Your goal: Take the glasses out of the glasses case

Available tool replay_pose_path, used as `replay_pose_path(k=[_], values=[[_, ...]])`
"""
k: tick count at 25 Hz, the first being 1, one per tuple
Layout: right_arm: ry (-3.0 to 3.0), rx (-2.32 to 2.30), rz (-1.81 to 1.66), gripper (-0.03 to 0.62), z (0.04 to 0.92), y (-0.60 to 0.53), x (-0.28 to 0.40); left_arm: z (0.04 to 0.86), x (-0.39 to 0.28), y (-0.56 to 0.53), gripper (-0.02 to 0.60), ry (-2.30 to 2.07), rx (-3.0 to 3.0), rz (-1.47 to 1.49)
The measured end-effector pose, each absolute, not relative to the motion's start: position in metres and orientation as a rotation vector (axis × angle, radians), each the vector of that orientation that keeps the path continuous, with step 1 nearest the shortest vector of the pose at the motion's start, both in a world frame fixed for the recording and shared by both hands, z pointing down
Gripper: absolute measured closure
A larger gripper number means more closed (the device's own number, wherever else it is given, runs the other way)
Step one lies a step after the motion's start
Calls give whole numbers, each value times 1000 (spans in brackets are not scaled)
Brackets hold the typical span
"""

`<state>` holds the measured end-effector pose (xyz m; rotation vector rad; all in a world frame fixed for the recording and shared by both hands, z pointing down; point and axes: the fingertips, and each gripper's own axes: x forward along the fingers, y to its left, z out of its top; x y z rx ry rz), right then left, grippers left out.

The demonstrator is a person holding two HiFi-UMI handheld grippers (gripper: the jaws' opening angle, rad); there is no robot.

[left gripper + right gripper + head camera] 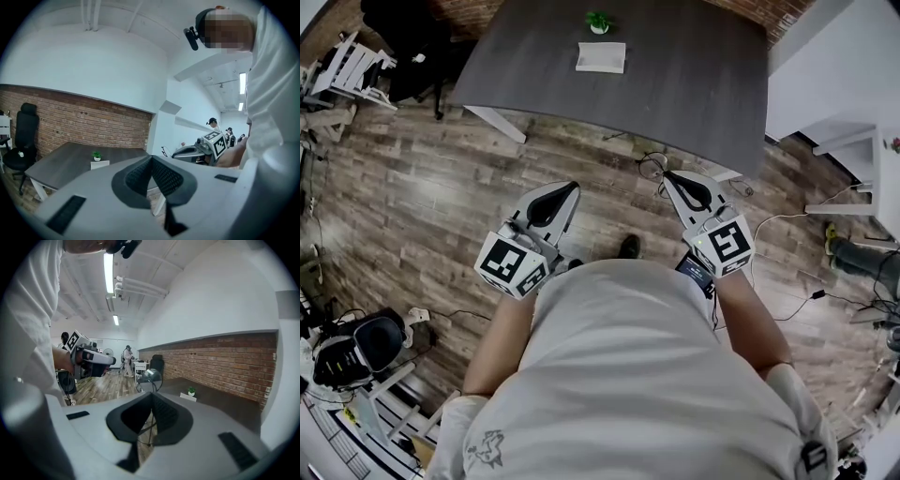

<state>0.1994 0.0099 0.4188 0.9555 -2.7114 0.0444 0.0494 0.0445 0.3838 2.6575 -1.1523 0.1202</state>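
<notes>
The glasses [653, 167] hang from the tips of my right gripper [667, 175], which is shut on their thin frame, out over the wooden floor just short of the table's near edge. In the right gripper view a round lens [150, 379] sticks up past the closed jaws. My left gripper [574, 187] is shut with nothing in it, held beside the right one. The white glasses case [601, 57] lies on the dark grey table [694, 84], in front of a small potted plant [598, 21]. The left gripper view shows the case [100, 164] and the glasses [165, 151].
A black office chair [403, 37] stands left of the table. White furniture [834, 84] fills the right side. Cables [787, 220] trail over the floor at the right. Equipment on a stand [356, 347] sits at lower left. People [127, 357] stand far off.
</notes>
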Motion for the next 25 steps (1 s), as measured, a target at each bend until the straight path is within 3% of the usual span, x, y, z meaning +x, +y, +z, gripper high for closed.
replay_pose_path(k=[25], values=[[-2667,1033,22,580,408,153,77,385,-86,179,571,-1073,2692,91]])
